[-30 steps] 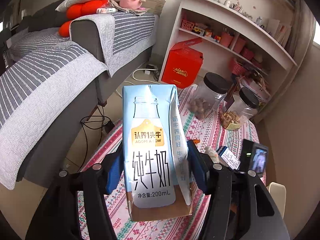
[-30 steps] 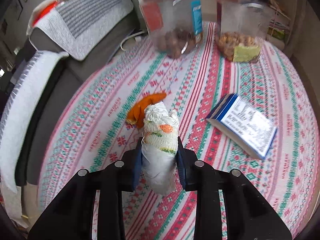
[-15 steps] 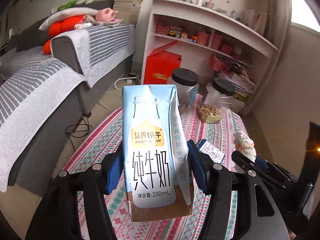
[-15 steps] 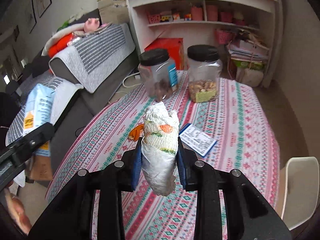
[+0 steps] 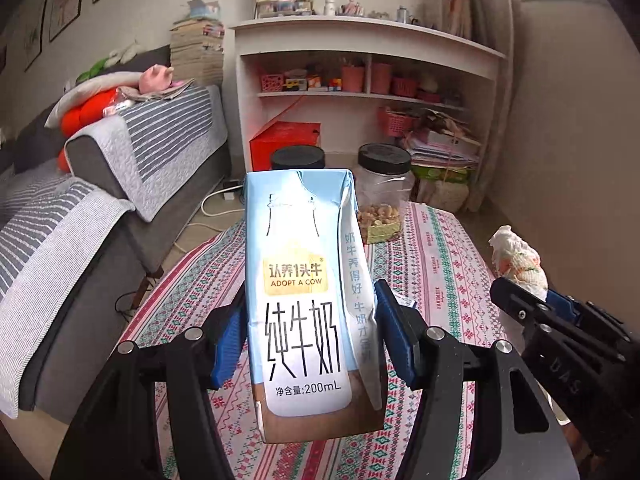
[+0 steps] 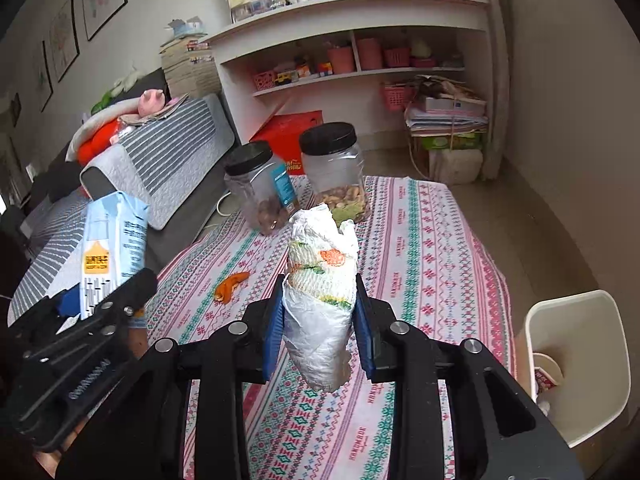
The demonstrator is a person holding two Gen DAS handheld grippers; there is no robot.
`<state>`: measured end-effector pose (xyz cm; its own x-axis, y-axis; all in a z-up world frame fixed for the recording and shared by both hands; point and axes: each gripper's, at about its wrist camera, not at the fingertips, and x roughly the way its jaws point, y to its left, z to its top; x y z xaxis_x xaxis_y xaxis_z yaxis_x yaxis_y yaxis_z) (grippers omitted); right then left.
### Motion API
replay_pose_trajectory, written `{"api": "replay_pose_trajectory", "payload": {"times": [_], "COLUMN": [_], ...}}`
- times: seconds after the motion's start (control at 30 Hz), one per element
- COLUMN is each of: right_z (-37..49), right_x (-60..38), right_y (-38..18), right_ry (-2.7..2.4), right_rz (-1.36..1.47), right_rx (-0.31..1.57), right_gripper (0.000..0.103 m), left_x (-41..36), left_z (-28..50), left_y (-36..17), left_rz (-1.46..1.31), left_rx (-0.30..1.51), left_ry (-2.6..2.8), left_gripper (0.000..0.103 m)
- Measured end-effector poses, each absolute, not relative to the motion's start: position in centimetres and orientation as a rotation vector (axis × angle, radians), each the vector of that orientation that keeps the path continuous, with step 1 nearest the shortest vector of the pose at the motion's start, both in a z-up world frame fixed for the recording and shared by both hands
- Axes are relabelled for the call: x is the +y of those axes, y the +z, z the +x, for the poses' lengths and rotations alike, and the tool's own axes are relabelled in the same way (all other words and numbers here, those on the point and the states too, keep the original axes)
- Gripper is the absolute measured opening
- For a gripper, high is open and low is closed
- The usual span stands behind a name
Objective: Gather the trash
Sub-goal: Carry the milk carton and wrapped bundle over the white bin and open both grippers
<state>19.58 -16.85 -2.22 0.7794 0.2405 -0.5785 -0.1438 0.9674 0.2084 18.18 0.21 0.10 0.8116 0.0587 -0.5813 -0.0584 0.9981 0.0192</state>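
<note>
Both grippers raised, milk carton, tissue wad

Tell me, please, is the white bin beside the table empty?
No, the white bin already holds a paper cup at its bottom.

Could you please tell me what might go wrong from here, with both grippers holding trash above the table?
The left gripper clamps the milk carton low on its body, so it could tip out.

The right gripper squeezes a soft crumpled wrapper, which may slip before reaching the white bin beside the table.

The orange peel lying on the table could be overlooked.
</note>
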Motion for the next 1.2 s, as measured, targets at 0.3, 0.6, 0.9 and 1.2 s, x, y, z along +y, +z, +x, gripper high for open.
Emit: {"api": "replay_pose_trajectory", "payload": {"times": [0.3,0.6,0.9,1.2], "right_z": [18.7,17.5,16.2,14.8], "right_x": [-20.1,-24.0,-28.5,-34.8], "right_y": [-2.2,-2.0,-2.0,-1.7], "right_ry": [0.168,0.083,-0.018,-0.216], "right_rz": [0.168,0.171,0.199,0.265], "right_rx": [0.639,0.614,0.610,0.587], "right_gripper": [0.029,0.030,0.030,0.031], "left_x": [-3.2,-7.1,-10.3,-13.1], "left_z": [18.8,18.6,18.7,18.4], "left_y": [-0.2,0.3,-0.5,-1.4], "left_rz": [0.010,0.025,0.041,0.078], "left_rx": [0.600,0.570,0.582,0.597], "left_ry": [0.018,-0.066,-0.127,-0.177], "left_gripper": [0.059,0.059,0.059,0.059]}}
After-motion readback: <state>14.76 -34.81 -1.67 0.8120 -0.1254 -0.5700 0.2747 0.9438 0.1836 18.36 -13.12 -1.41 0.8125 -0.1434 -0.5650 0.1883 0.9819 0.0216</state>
